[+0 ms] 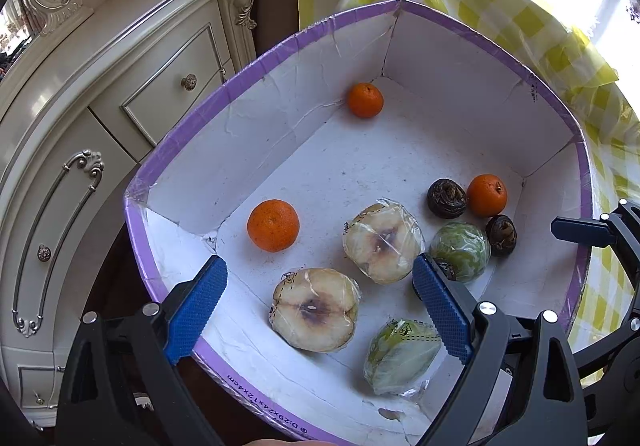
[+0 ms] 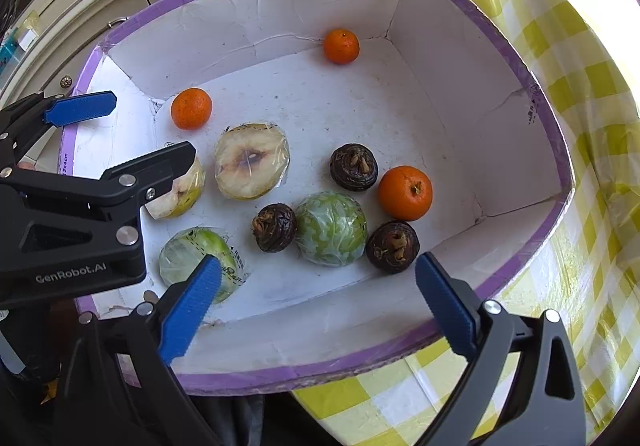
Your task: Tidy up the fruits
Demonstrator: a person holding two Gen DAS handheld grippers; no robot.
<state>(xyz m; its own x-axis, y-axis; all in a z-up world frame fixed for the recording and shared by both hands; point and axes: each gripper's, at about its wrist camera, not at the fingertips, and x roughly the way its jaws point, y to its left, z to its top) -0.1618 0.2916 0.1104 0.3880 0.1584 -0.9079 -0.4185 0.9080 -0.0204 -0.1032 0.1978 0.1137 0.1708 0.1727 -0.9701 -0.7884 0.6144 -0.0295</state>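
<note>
A white cardboard box with a purple rim (image 1: 256, 60) (image 2: 532, 78) holds the fruit. Inside lie three mandarins (image 1: 273, 225) (image 1: 365, 99) (image 1: 487, 195), wrapped cut apple halves (image 1: 315, 309) (image 1: 383, 242), wrapped green halves (image 1: 401, 356) (image 1: 460, 250) and dark brown water chestnuts (image 1: 446, 199) (image 2: 353, 167). My left gripper (image 1: 320, 286) is open and empty above the near apple half. My right gripper (image 2: 318, 278) is open and empty above the box's near wall, by a green half (image 2: 331, 229) and a chestnut (image 2: 392, 246). The left gripper also shows in the right wrist view (image 2: 152, 126).
The box sits on a yellow-and-white checked cloth (image 2: 592, 94) (image 1: 520, 14). A cream carved cabinet with drawers (image 1: 100, 118) stands close on the left of the box. Bright window light falls from the right.
</note>
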